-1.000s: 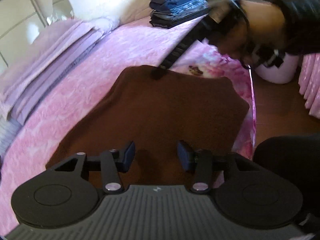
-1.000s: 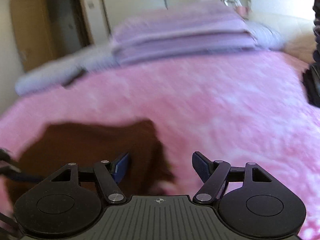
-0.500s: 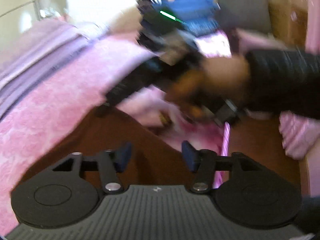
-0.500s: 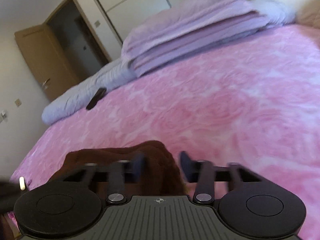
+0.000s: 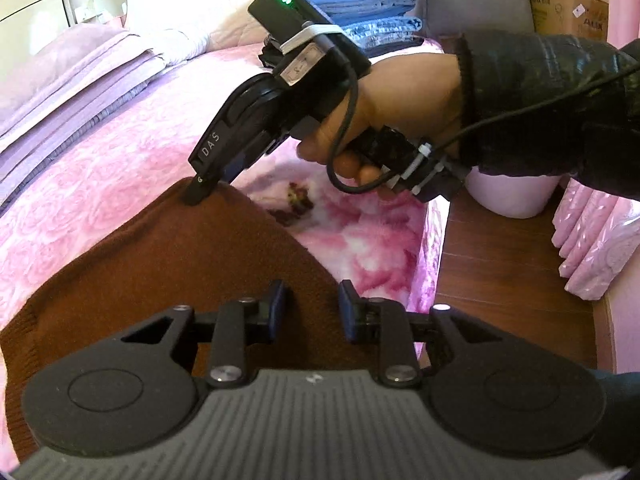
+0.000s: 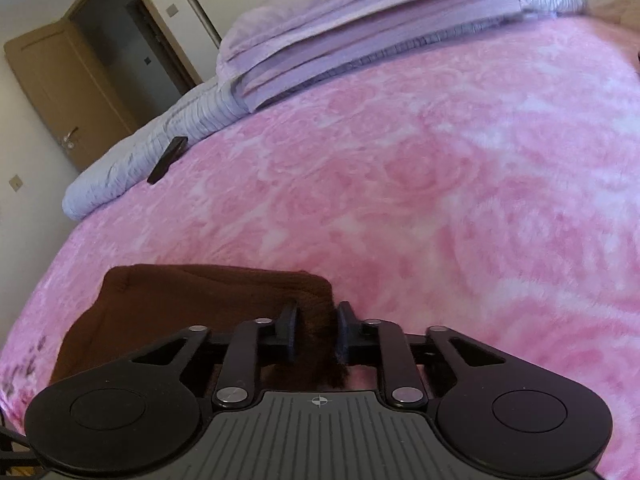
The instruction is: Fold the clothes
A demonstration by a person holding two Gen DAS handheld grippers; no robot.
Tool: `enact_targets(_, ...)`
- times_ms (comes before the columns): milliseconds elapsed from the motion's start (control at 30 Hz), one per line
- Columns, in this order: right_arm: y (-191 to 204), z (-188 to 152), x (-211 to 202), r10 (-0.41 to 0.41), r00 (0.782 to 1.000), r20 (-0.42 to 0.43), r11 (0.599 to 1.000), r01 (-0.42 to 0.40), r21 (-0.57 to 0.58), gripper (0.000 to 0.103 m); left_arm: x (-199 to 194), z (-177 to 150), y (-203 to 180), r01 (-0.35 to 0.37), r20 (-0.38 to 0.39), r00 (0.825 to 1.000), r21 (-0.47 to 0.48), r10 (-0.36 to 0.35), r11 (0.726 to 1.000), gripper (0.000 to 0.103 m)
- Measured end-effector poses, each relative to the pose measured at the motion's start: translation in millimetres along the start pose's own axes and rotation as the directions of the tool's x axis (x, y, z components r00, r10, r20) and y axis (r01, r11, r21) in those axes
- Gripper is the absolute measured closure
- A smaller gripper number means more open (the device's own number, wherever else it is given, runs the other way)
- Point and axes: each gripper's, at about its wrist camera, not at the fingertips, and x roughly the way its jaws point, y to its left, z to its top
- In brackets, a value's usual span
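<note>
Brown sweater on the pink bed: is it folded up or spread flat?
Partly folded: the brown sweater shows a doubled, rounded edge, and the right hand-held gripper pinches its corner.

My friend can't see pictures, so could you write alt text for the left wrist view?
A hand holds black tongs pinching the far corner of a brown knitted garment on a pink floral blanket. Nearer tongs are closing over its edge, beside folded blue clothes.

My sweater (image 5: 168, 264) lies on the bed (image 6: 440, 184), folded quilts (image 6: 360, 32) behind it, stacked clothes (image 5: 360, 0) at the far corner.
</note>
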Motion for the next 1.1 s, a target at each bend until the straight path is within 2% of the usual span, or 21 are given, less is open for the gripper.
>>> enact_targets(33, 3.3, 0.4, -3.6, -0.013, 1.0, 0.006, 1.0, 0.013, -0.013, 0.064, -5.9, 0.1, 1.2, -0.001, 0.014, 1.0, -0.01, 0.002, 1.0, 0.079)
enact_targets(167, 23.7, -0.9, -29.0, -0.078, 0.996, 0.038, 0.994, 0.08, -0.079, 0.063, -38.8, -1.2, 10.2, -0.042, 0.067, 0.997, -0.061, 0.046, 0.997, 0.077)
enact_targets(267, 46.5, -8.4, -51.2, -0.108, 0.992, 0.061, 0.984, 0.116, -0.133, 0.063, -66.4, -12.3, 26.7, -0.109, 0.082, 0.989, -0.114, 0.119, 0.987, 0.075)
enact_targets(433, 92.3, -39.1, -70.5, -0.066, 0.998, 0.006, 0.975, 0.065, -0.212, 0.063, -89.4, -51.2, 67.2, -0.263, -0.015, 0.964, -0.205, 0.266, 0.943, 0.073)
enact_targets(533, 110.9, -62.1, -67.5, -0.054, 0.998, -0.034, 0.972, 0.045, -0.233, 0.063, -92.8, -76.6, 84.0, -0.309, -0.083, 0.951, -0.242, 0.298, 0.92, 0.073)
enact_targets(633, 124.8, -84.6, -60.2, -0.072, 0.996, -0.061, 0.967, 0.055, -0.248, 0.063, -90.4, -98.6, 94.0, -0.298, -0.113, 0.954, -0.282, 0.277, 0.912, 0.072)
enact_targets(767, 137.6, -103.5, -54.6, -0.118, 0.991, -0.063, 0.956, 0.097, -0.276, 0.063, -95.5, -108.2, 96.8, -0.279, -0.076, 0.96, -0.316, 0.269, 0.907, 0.07)
enact_targets(933, 157.0, -89.3, -58.9, -0.138, 0.989, -0.056, 0.931, 0.11, -0.348, 0.063, -108.4, -105.9, 93.1, -0.304, -0.053, 0.952, -0.289, 0.302, 0.908, 0.07)
enact_targets(1100, 193.7, -52.8, -20.7, -0.081, 0.987, -0.135, 0.882, 0.008, -0.471, 0.063, -103.6, -120.4, 91.6, -0.28, -0.066, 0.959, -0.34, 0.275, 0.898, 0.069)
